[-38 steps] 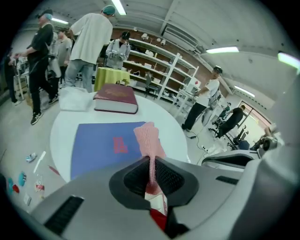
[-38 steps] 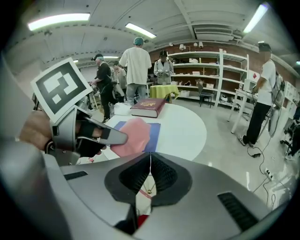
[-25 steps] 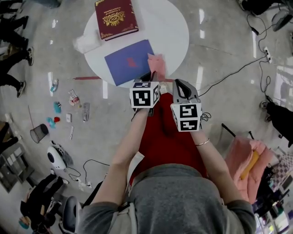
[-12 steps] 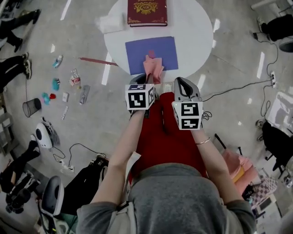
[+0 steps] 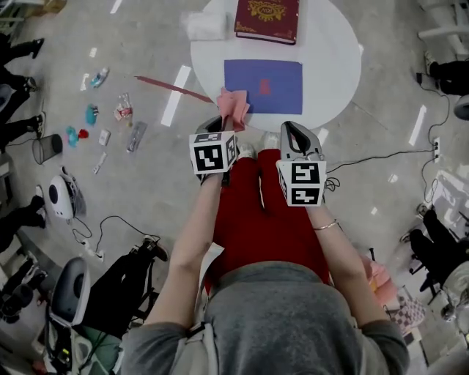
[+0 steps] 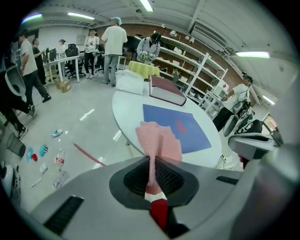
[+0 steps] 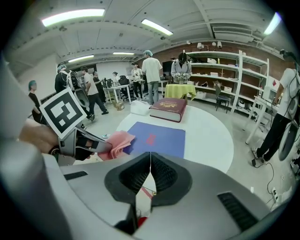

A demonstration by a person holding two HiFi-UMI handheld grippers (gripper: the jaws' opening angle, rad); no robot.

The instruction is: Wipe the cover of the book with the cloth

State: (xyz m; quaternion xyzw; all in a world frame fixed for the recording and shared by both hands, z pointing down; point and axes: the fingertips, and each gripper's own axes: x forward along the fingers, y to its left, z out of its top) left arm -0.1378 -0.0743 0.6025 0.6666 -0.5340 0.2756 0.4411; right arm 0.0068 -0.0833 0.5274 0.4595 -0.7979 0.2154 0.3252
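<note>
A flat blue book (image 5: 263, 86) lies on the round white table (image 5: 330, 58), with a thick dark red book (image 5: 267, 19) beyond it at the far edge. My left gripper (image 5: 228, 126) is shut on a pink cloth (image 5: 232, 108), which sticks up from the jaws just off the table's near left edge. The pink cloth (image 6: 158, 140) hangs short of the blue book (image 6: 180, 128) in the left gripper view. My right gripper (image 5: 294, 139) is shut and empty, near the table's front edge. The right gripper view shows the blue book (image 7: 157, 138) and the held cloth (image 7: 117, 142).
A white cloth bundle (image 5: 206, 26) sits at the table's far left. Small litter (image 5: 110, 124) and a red strip (image 5: 174, 88) lie on the floor at left. Several people stand at desks (image 6: 70, 58) behind; shelves (image 7: 220, 79) line the back wall.
The head view has shifted, so the table now sits further right in the picture. My left gripper with the cloth has drawn back from over the blue book to its near left corner.
</note>
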